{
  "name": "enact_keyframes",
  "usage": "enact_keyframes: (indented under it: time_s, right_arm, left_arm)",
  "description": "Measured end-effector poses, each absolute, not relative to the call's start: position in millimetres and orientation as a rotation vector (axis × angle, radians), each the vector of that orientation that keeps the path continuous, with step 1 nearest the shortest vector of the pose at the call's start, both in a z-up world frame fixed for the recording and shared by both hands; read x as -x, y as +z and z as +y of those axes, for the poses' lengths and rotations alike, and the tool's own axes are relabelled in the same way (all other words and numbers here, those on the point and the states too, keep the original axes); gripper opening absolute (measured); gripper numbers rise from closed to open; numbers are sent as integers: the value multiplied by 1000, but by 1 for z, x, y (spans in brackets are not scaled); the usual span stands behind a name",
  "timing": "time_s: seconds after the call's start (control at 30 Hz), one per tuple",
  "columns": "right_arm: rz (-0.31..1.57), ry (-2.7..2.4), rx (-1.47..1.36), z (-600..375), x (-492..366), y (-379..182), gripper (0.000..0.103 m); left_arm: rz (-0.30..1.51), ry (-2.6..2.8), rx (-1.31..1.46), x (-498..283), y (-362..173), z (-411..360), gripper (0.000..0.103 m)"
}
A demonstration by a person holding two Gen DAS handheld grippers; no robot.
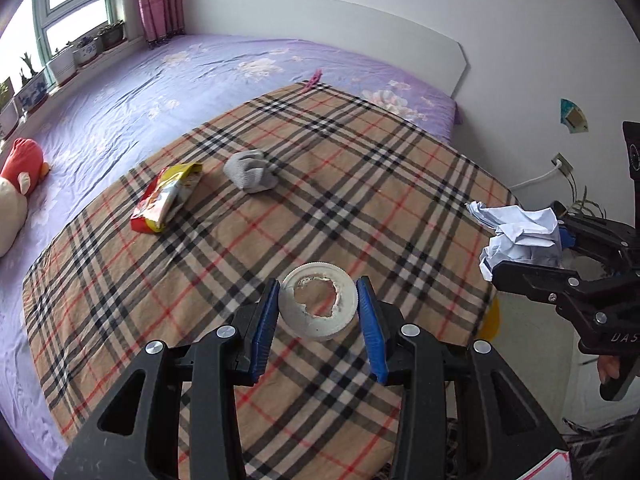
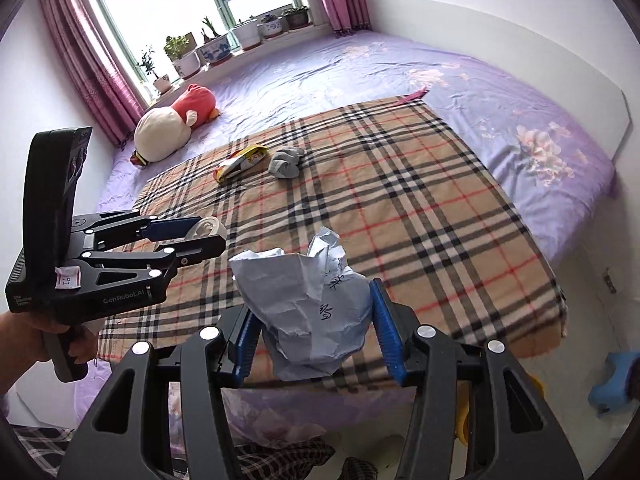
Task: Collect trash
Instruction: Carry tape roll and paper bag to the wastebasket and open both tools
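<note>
My left gripper [image 1: 318, 312] is shut on a white cup with a torn foil lid [image 1: 318, 306], held above the plaid blanket [image 1: 360, 184]; it also shows in the right wrist view [image 2: 206, 234]. My right gripper [image 2: 312, 320] is shut on a crumpled ball of pale blue paper [image 2: 308, 304], also seen in the left wrist view [image 1: 520, 236] at the bed's near edge. A red and yellow snack wrapper [image 1: 166, 196] and a grey balled sock [image 1: 250, 176] lie on the blanket farther off.
The blanket covers a bed with a purple floral sheet [image 1: 160, 88]. A red and cream plush toy [image 2: 172, 124] lies near the window sill with potted plants [image 2: 208, 48]. A blue stool [image 2: 616, 380] stands on the floor at the right.
</note>
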State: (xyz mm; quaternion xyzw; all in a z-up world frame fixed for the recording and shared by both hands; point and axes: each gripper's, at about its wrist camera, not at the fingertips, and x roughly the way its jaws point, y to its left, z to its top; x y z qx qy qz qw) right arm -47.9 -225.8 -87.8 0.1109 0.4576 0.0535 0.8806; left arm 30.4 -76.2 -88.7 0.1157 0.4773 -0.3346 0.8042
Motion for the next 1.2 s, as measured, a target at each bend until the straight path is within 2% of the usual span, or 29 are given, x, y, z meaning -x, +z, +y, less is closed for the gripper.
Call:
enact_keyframes:
  time_s: [0.37,0.7,1.2]
  right_arm:
    - [909,-98,-361,-308,142,-86,53]
    - [903,-270,-458,-383,230,-96,54]
    - [1004,-360,-527,-474,299,-158,54]
  left_arm:
    - [965,-994,-392,29,-71,-181,39]
    - [936,-1182,-520,82,-76,-269,39]
    - [995,-1338,-761,140,-139,-381,39]
